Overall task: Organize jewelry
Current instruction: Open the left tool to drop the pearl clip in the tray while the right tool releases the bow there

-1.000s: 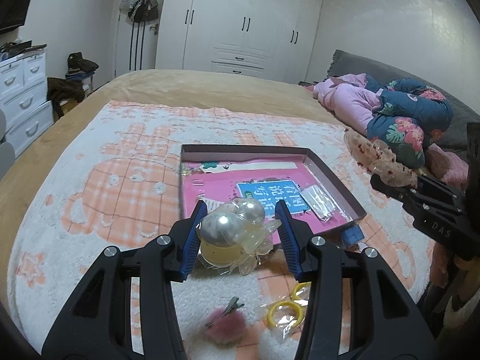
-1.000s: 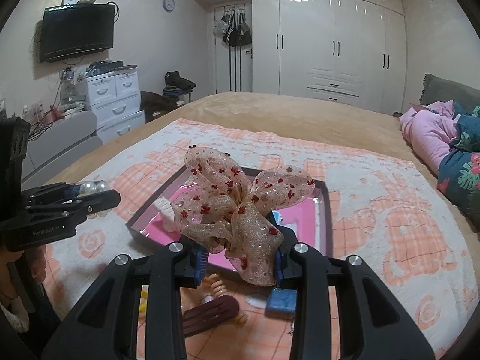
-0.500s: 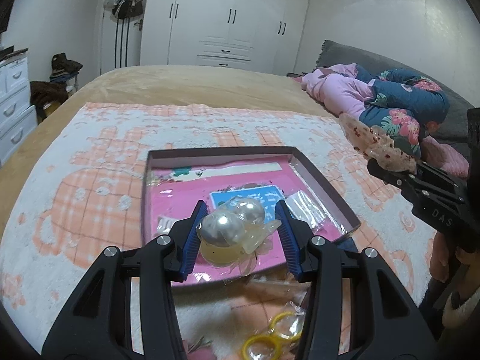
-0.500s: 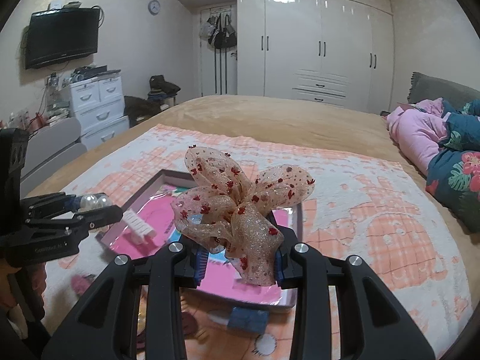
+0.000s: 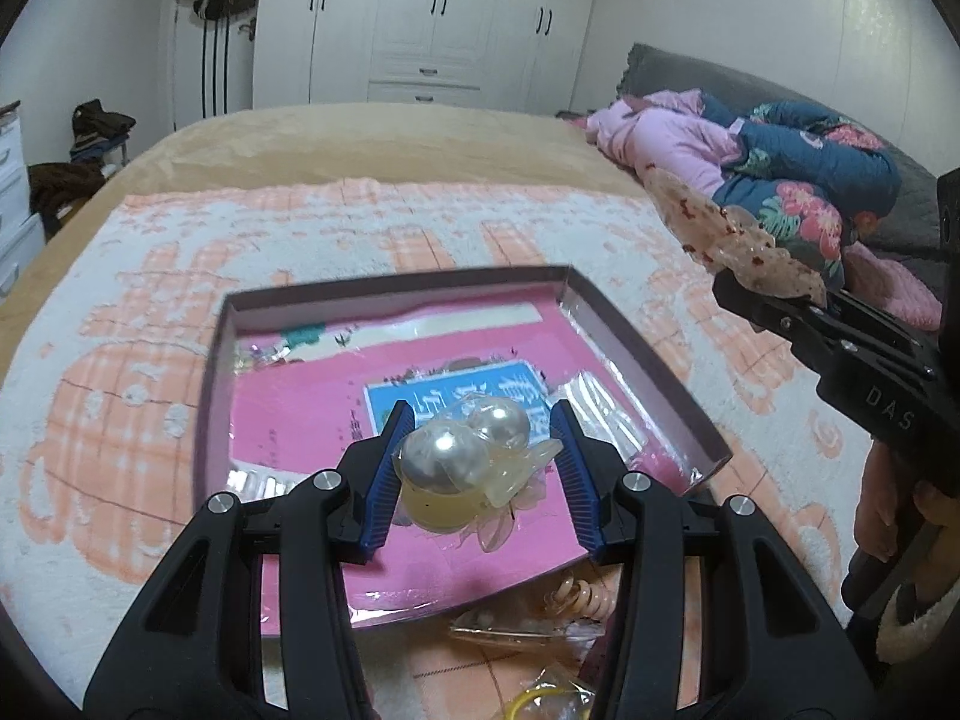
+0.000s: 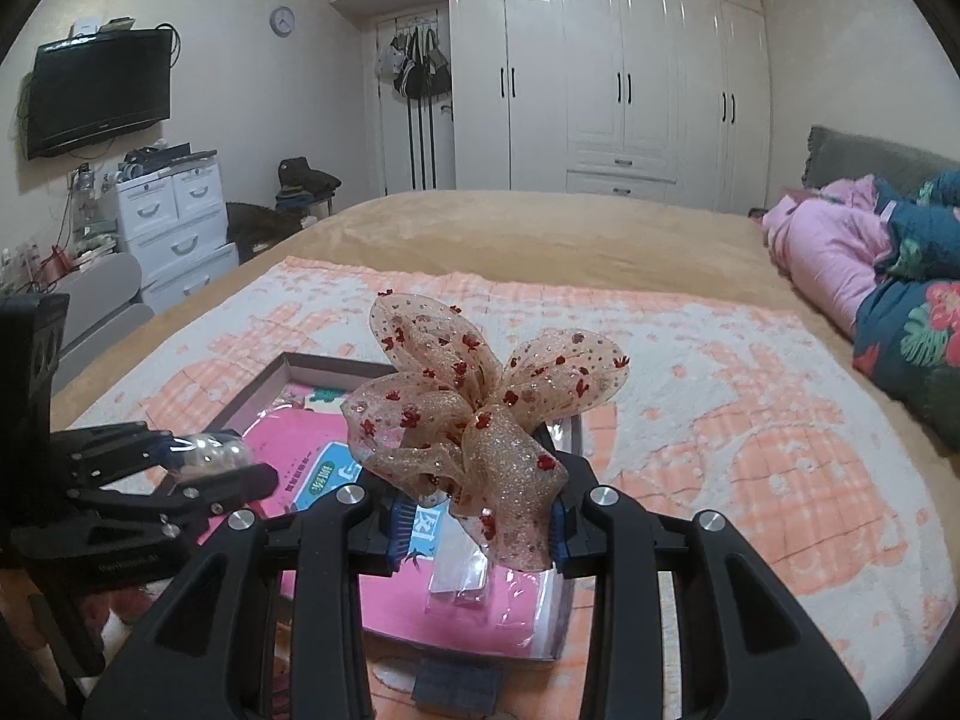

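My left gripper (image 5: 480, 468) is shut on a pearl hair tie (image 5: 456, 456) in clear wrapping, held above the near part of the shallow box (image 5: 654, 372) with its pink lining. My right gripper (image 6: 477, 516) is shut on a sheer glittery bow with red flowers (image 6: 474, 396), over the box (image 6: 579, 426) and its near right side. The bow (image 5: 720, 234) and right gripper also show at the right of the left wrist view. The pearl hair tie (image 6: 210, 450) appears at the left of the right wrist view. A blue card (image 5: 456, 390) and small clear packets (image 6: 462, 576) lie inside the box.
Loose items lie on the peach-and-white blanket (image 5: 150, 276) in front of the box: a coiled hair tie (image 5: 579, 594), yellow rings in a bag (image 5: 540, 702). Pink and floral clothes (image 5: 780, 162) are piled at the right. White drawers (image 6: 174, 222) stand left of the bed.
Both grippers have moved forward with their loads, from in front of the box to above it. The pink fluffy clip and other loose items slid out of view below.
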The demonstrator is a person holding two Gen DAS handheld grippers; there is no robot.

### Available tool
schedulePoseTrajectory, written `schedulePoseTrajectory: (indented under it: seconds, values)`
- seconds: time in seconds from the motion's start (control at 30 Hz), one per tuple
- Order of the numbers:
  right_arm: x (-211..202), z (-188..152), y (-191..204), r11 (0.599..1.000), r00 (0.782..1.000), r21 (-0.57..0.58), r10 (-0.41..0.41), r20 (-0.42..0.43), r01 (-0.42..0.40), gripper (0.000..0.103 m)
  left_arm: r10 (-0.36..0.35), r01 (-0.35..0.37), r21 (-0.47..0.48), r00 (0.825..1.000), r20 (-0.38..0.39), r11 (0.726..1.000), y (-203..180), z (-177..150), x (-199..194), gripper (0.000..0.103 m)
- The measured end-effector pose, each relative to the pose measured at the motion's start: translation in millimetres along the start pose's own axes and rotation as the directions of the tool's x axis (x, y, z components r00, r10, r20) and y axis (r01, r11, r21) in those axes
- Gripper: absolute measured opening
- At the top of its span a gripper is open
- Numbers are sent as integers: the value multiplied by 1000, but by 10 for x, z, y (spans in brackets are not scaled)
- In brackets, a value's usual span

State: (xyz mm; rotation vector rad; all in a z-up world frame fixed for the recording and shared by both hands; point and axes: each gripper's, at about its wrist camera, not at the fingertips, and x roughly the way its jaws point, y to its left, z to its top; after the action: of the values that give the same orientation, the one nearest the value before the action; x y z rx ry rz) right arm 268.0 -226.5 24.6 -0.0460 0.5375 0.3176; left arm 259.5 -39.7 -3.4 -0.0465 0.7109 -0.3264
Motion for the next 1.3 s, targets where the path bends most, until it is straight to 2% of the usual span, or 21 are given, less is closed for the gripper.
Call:
schedulePoseTrajectory:
  seconds: [0.5, 0.53, 0.6, 0.63, 0.73, 0.93, 1.0, 1.13, 1.2, 1.3]
  values:
    - [433, -355, -49, 1000, 992, 19, 23, -123, -21, 33, 22, -24, -15, 997, -75, 1000, 72, -74, 340, 40]
    - [451, -373, -45, 1000, 991, 18, 24, -128, -22, 33, 24, -25, -14, 997, -74, 1000, 70, -74, 339, 41]
    - [492, -410, -35, 1000, 990, 14, 27, -141, -25, 33, 39, -40, -9, 997, -74, 999, 70, -76, 330, 55]
    - [509, -421, -30, 1000, 989, 13, 26, -146, -24, 33, 40, -41, -13, 996, -74, 999, 75, -77, 324, 56]
    - [567, -454, -25, 1000, 985, 12, 28, -168, -26, 37, 54, -55, -15, 996, -69, 998, 82, -74, 276, 58]
    - [627, -509, -8, 1000, 981, 20, 25, -194, -21, 47, 77, -78, -30, 997, -25, 996, 133, -74, 38, 70]
    - [612, -511, 2, 1000, 981, 22, 22, -194, -18, 54, 93, -94, -30, 996, -13, 995, 146, -93, -35, 72]
    - [511, -497, 29, 1000, 986, 16, 6, -166, -4, 57, 122, -121, -29, 992, 16, 992, 168, -133, -194, 76]
    - [417, -482, 40, 1000, 990, 21, 1, -139, 1, 64, 130, -129, -41, 991, 37, 991, 187, -146, -291, 79]
    - [271, -448, 21, 999, 996, 46, 1, -93, 4, 68, 139, -136, -50, 988, 67, 989, 194, -158, -426, 82]
